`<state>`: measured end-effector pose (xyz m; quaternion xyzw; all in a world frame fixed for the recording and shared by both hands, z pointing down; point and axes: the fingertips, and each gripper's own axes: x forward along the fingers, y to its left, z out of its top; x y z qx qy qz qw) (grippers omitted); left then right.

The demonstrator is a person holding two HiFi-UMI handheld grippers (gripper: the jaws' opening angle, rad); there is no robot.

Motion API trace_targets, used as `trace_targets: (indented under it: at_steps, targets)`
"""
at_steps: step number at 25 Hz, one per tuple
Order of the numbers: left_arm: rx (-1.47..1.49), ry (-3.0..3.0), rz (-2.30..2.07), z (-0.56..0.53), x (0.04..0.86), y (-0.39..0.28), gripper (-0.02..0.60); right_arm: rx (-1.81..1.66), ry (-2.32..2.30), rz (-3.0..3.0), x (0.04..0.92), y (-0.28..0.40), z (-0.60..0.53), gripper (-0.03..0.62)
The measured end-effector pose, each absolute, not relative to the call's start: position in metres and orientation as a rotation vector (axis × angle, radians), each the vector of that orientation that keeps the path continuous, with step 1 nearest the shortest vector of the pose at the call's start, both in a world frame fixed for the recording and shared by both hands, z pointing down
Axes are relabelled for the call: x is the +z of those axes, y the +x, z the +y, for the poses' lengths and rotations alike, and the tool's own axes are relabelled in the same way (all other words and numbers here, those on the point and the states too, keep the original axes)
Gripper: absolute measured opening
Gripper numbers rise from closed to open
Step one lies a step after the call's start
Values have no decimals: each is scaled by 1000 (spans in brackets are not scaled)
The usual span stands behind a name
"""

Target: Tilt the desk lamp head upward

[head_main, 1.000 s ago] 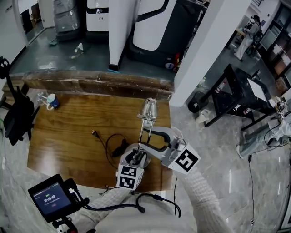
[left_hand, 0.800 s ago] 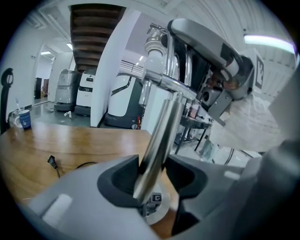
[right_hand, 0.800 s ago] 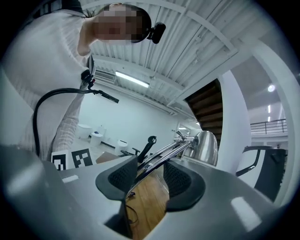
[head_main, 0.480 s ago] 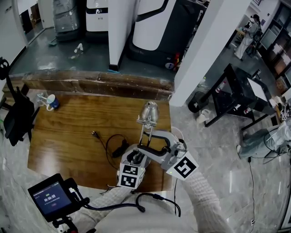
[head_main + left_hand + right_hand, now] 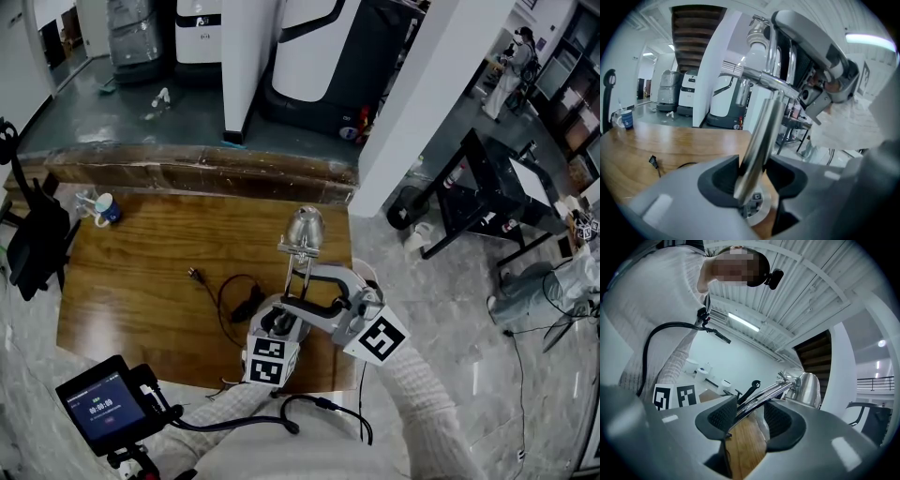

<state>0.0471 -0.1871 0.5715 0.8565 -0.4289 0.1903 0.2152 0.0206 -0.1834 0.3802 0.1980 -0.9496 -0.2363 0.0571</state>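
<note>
Looking down, you find the lamp head [image 5: 305, 228] at 12 o'clock from your right gripper [image 5: 292, 302]. Left gripper view: your left gripper [image 5: 752, 178] clamps the lamp post [image 5: 764, 126]. Right gripper view: jaws, just opening, loosely straddle arm rods [image 5: 757, 400] running toward 2 o'clock.

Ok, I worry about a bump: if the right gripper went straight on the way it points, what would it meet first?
Probably the lamp head: the right gripper, its fingers having just been opening, straddles the arm rods that lead straight to it.
</note>
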Motion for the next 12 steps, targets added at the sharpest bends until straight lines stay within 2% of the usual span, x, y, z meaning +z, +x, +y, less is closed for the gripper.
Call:
trace_targets:
  at_steps: [12]
  targets:
    - [542, 2401, -1180, -188, 572, 50, 173, -622, 644, -2944, 374, 24, -187, 178]
